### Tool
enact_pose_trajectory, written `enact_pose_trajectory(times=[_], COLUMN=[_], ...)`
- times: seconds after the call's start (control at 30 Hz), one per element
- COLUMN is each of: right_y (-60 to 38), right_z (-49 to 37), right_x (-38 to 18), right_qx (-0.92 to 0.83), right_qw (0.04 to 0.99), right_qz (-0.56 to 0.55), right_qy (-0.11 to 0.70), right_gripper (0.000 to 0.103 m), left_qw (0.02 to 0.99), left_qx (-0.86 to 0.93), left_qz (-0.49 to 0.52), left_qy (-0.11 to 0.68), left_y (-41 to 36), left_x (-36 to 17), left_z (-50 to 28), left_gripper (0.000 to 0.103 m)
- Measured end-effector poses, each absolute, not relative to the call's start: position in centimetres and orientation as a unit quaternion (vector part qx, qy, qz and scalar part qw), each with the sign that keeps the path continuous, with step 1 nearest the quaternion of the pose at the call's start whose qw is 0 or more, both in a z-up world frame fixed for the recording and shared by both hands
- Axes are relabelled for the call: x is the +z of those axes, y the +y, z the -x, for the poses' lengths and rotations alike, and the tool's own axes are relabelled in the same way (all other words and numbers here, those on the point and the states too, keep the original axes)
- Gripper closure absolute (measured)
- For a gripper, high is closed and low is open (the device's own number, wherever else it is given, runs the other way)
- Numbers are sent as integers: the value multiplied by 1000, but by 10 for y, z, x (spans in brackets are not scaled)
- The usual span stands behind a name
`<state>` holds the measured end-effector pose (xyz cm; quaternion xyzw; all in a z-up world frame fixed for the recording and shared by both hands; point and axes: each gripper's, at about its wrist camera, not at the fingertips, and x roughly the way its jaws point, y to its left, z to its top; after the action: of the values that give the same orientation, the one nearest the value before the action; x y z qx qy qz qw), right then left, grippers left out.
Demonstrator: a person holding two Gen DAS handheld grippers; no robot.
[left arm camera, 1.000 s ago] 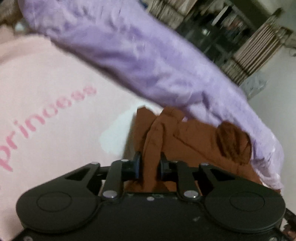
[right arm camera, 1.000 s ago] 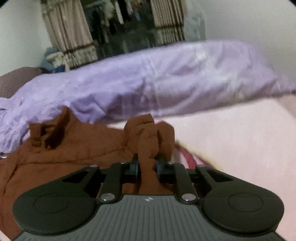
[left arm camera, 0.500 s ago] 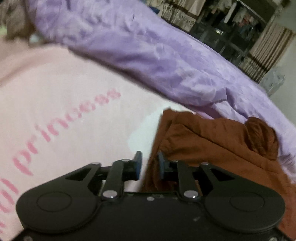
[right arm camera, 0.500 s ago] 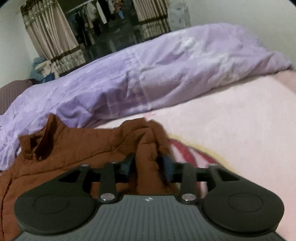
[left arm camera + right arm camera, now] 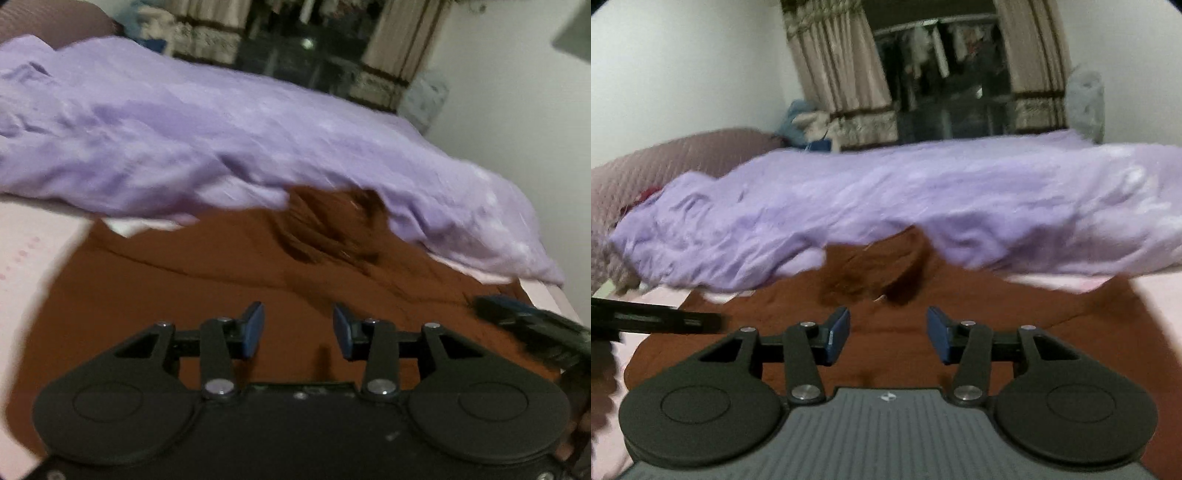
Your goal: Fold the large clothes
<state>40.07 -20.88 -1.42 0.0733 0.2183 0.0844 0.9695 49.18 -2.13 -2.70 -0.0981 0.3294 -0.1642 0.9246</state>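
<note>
A rust-brown garment (image 5: 184, 288) lies spread out on the pink bed cover (image 5: 29, 251), its bunched collar (image 5: 332, 229) against the purple duvet. My left gripper (image 5: 297, 328) hovers over the near part of the cloth; its jaws are opening and nothing is between them. In the right wrist view the same garment (image 5: 1034, 306) fills the foreground below my right gripper (image 5: 888, 332), whose jaws stand apart and are closing slightly, with nothing between them. One finger of the right gripper (image 5: 498, 306) shows at the left view's right edge, and one left finger (image 5: 665, 317) shows at the right view's left edge.
A rumpled purple duvet (image 5: 923, 199) runs across the bed behind the garment. A mauve headboard cushion (image 5: 683, 158) sits at the far left. Curtains (image 5: 842, 74) and a dark window stand beyond, with a pale bag (image 5: 1086, 99) by the wall.
Both grippers were shut on folds of the brown cloth; they have let go, opened and drawn back. The garment now lies flatter and wider across the bed.
</note>
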Motion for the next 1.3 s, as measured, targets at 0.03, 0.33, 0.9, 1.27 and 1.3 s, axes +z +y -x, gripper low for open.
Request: enact_pose_trajectory(times=[0.03,0.33,0.9,1.27,1.3], right_y=[-200,-177,-234,-326,-326], right_z=[-405,-439,-340,-333,-331], right_x=[-18,-69,-44,-85,-88], right_qx=[82,28,-19,-98,-95], right_qw=[969,961,973,954,956], right_qz=[-69,-54,-54,-132,-135], right_qy=[225,271,224,251,242], right_gripper=[50,53,53,61,61], left_qw=[923,924,942,944,946], left_qx=[-168,-128,-63,1,5], left_qz=[98,25,29,42,38], left_qy=[332,360,329,326,323], left_y=[-30,-55,20,70,68], left_x=[-32,-84,-60,-92,-94], left_z=[-495,-530,-448,-439,-439], left_gripper=[63,55,49,45,45])
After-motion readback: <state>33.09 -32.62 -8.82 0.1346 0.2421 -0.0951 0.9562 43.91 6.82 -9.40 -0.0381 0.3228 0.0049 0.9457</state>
